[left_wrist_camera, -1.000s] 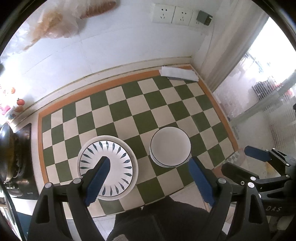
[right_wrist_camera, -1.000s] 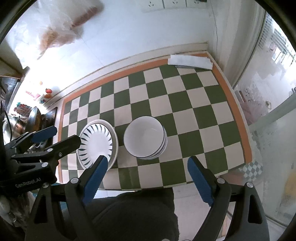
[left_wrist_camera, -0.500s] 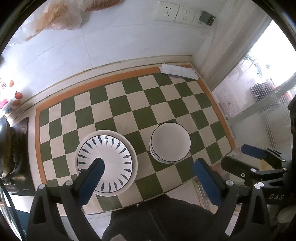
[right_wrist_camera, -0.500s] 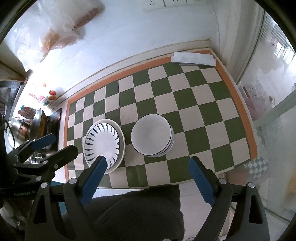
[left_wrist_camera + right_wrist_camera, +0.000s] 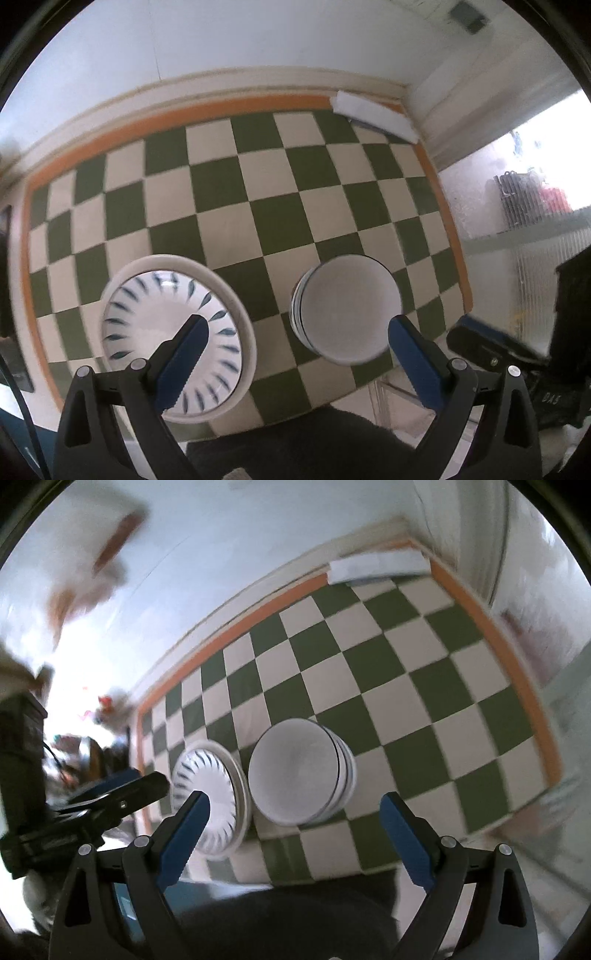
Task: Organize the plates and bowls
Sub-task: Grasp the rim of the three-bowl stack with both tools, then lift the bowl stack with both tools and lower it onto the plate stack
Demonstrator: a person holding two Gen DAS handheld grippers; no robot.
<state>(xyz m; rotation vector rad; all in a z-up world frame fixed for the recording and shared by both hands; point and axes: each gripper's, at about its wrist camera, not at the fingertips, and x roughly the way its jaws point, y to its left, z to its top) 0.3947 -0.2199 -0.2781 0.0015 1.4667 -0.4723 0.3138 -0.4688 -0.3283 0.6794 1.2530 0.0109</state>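
Stack of plates [image 5: 177,339] — white, round, flat on the checkered surface near its front edge; top plate with a ring of dark blue leaf marks, wider plain rim showing beneath. Stack of bowls [image 5: 345,308] — white, dark-edged rims, nested upright, open side up. Set just beside the plates, to their right; touching or not, cannot tell.

Two stacks are seen ahead of the tool: one stack of plates [image 5: 177,339], two counted, and one stack of white bowls [image 5: 347,310], number unclear.
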